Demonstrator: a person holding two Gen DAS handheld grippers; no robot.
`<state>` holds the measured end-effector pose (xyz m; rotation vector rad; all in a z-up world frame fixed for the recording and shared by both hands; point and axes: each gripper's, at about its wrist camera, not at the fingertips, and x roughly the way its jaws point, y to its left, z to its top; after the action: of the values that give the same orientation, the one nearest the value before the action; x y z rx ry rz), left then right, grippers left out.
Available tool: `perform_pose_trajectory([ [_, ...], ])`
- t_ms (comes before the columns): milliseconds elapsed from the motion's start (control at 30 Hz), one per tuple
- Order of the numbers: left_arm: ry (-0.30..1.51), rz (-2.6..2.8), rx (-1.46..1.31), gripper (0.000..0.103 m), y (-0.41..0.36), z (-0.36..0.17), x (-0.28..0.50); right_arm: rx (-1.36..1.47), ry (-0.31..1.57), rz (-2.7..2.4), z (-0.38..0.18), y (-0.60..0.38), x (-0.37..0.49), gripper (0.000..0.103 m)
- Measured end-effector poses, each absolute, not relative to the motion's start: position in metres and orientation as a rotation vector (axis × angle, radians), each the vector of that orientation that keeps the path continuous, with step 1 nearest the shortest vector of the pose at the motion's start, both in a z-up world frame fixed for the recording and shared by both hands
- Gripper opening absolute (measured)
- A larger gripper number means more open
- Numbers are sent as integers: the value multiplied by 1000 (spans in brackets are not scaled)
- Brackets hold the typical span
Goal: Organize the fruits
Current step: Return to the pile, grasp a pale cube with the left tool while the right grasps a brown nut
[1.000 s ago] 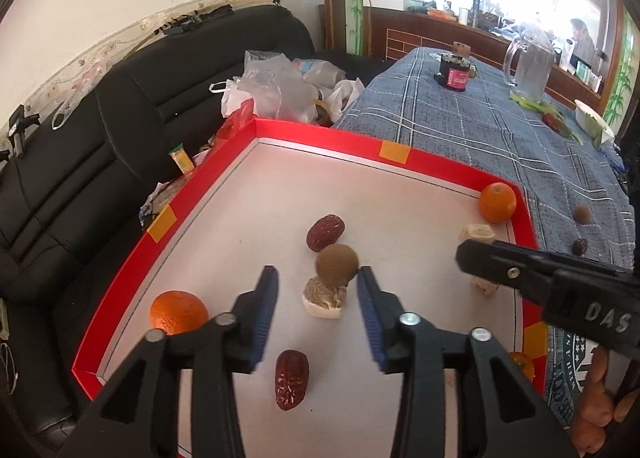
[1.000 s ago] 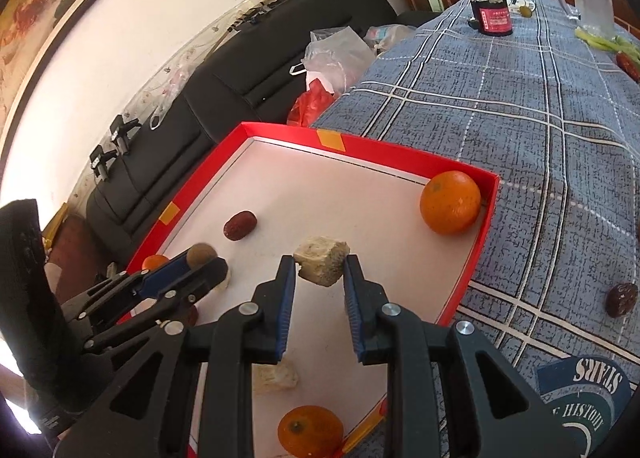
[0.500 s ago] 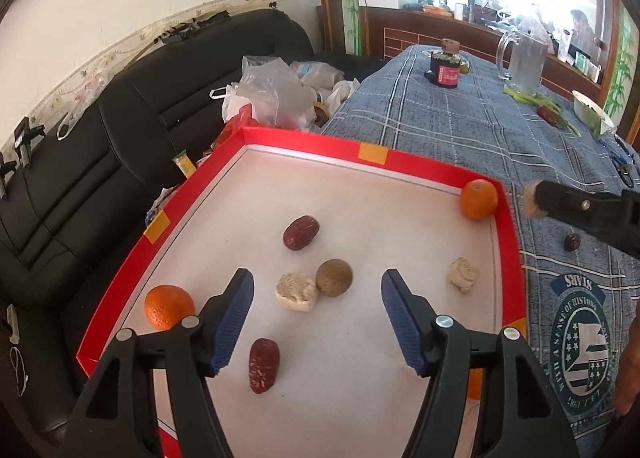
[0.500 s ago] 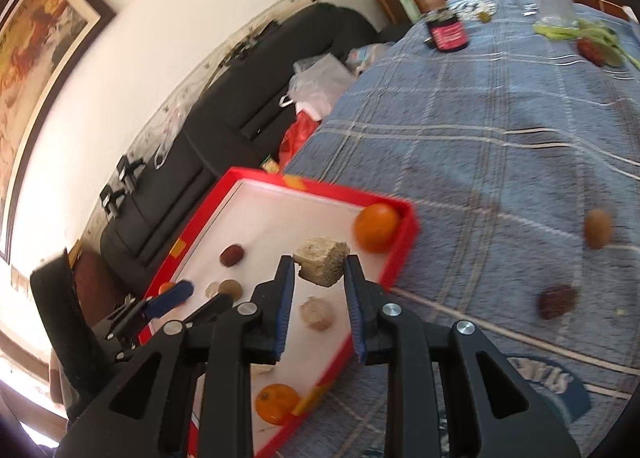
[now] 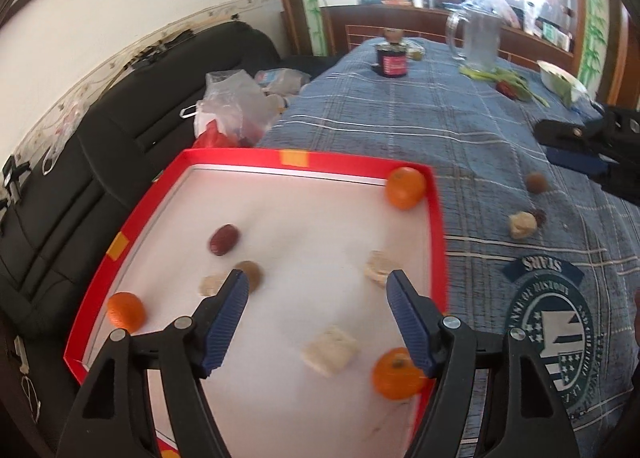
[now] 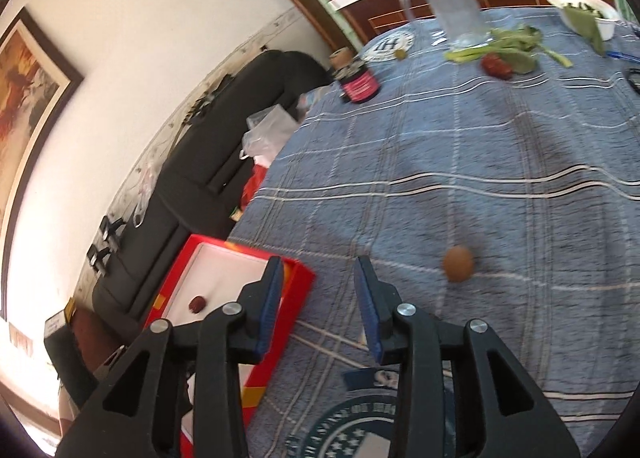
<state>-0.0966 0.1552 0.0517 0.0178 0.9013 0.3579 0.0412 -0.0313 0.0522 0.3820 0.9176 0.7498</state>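
The red-rimmed white tray point(image 5: 437, 217) holds three oranges point(image 5: 405, 187), a red date point(image 5: 224, 239), a brown round fruit point(image 5: 251, 274) and several pale chunks point(image 5: 330, 350). My left gripper point(image 5: 316, 310) is open and empty above the tray. On the blue cloth right of the tray lie a pale chunk point(image 5: 522, 224), a dark date point(image 5: 540, 215) and a brown round fruit point(image 5: 537, 182). My right gripper point(image 6: 318, 306) is open and empty over the cloth beside the tray corner point(image 6: 296, 278); a brown round fruit point(image 6: 458, 263) lies to its right.
A glass pitcher point(image 5: 476, 41), a dark jar point(image 5: 391, 62), greens with a red fruit point(image 6: 496, 65) and a white bowl point(image 6: 580, 13) stand at the table's far end. A black sofa point(image 5: 80, 161) with plastic bags point(image 5: 232, 109) runs along the left.
My right gripper moved right off the tray, opened and let go of the pale chunk, which now lies on the cloth. My left gripper stayed open and drew back over the tray.
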Motion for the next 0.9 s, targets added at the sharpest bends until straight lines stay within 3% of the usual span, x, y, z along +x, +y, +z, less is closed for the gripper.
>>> perform_pose_trajectory([
  [100,904,333,44,78,141,51,-94,370,923,720,51,-39,45,40],
  [900,911,204,172,78,70,43,-49,287,1062,570,29,-76,70,44],
])
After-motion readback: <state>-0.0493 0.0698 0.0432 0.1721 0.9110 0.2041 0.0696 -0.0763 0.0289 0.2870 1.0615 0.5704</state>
